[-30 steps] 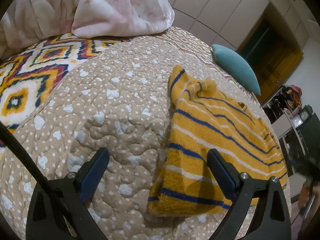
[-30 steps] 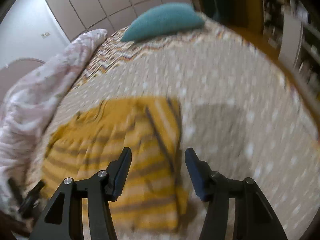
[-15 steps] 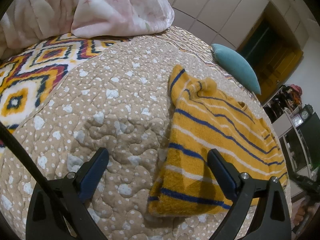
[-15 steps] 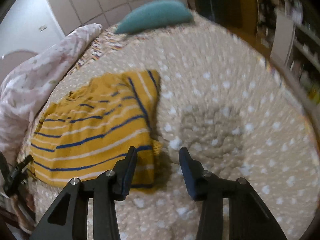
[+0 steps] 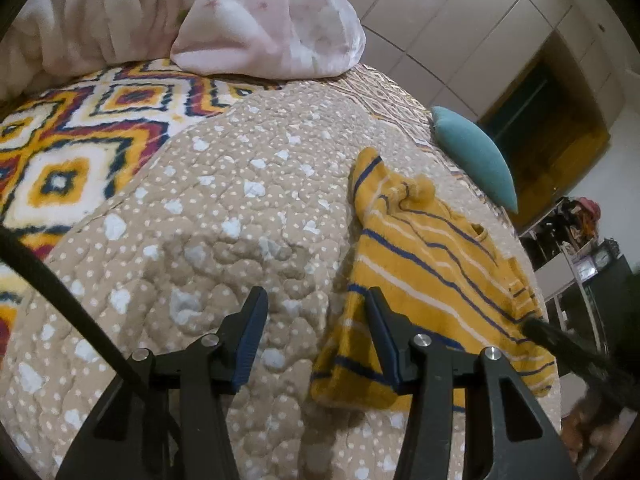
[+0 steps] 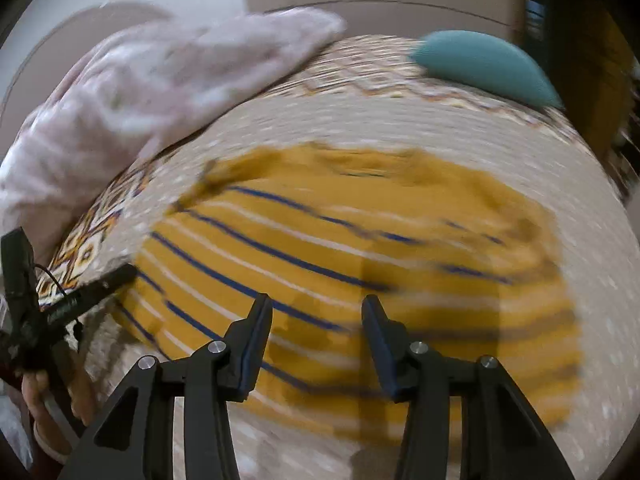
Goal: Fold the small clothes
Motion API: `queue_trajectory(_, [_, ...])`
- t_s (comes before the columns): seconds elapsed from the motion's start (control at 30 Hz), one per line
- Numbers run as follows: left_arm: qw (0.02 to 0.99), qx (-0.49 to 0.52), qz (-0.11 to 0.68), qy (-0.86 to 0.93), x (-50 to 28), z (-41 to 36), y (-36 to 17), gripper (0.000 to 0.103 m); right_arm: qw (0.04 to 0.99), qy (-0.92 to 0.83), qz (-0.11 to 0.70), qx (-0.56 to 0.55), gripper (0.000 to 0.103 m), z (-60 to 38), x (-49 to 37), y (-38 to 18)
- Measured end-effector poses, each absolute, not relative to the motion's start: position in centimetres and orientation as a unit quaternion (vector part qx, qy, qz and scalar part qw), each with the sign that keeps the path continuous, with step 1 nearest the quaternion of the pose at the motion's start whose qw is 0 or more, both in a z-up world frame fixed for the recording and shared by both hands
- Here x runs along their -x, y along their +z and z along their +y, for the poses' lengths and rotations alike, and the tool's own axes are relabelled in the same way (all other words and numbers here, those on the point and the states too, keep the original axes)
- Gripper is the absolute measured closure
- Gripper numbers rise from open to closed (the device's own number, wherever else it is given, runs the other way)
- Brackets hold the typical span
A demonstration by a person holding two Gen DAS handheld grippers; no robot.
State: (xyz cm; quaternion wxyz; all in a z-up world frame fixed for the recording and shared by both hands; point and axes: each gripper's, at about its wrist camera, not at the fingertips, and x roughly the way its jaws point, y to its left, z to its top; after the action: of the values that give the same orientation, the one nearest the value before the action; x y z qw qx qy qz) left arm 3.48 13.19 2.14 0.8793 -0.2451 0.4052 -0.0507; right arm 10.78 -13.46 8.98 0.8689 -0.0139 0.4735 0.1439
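Note:
A small yellow sweater point(image 5: 432, 276) with blue and white stripes lies folded on the beige dotted quilt point(image 5: 224, 216). My left gripper point(image 5: 316, 304) is open and empty, just above the quilt at the sweater's near left edge. In the blurred right wrist view the sweater point(image 6: 352, 240) fills the middle. My right gripper point(image 6: 316, 312) is open and empty above its near edge. The left gripper also shows in the right wrist view point(image 6: 92, 292), at the sweater's left edge.
A pink floral duvet point(image 5: 224, 20) is heaped at the back of the bed. A teal pillow point(image 5: 476, 160) lies behind the sweater, also in the right wrist view point(image 6: 484, 68). A bright patterned sheet point(image 5: 72, 136) lies at left. Wardrobe doors and shelves stand beyond the bed.
My left gripper's jaws have narrowed and it has moved closer to the sweater's edge. My right gripper has swung left over the sweater, blurring the view.

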Motion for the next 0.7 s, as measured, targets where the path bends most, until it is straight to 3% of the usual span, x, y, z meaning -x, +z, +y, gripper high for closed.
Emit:
queue_trajectory(0.3, [0.873,0.265,0.407,-0.053,-3.1,15.4,2.8,0.052,0.848,0.138,0.494,0.133,0.055,-0.4,-21.2,4.7])
queue_trajectory(0.4, [0.877,0.267,0.396,-0.047,-2.9,16.4,3.4,0.046,0.841,0.128,0.502,0.154,0.055,1.8,-24.0,3.4])
queue_trajectory(0.47, [0.882,0.261,0.390,-0.031,-2.7,16.8,3.6,0.045,0.838,0.121,0.510,0.153,0.048,2.1,-25.5,2.9])
queue_trajectory(0.5, [0.883,0.259,0.390,-0.025,-2.7,17.0,3.6,0.044,0.838,0.114,0.511,0.151,0.041,1.9,-25.8,3.0])
queue_trajectory(0.7, [0.880,0.264,0.395,0.000,-2.7,17.6,3.2,0.039,0.860,0.121,0.476,0.138,0.040,-0.3,-22.9,7.2])
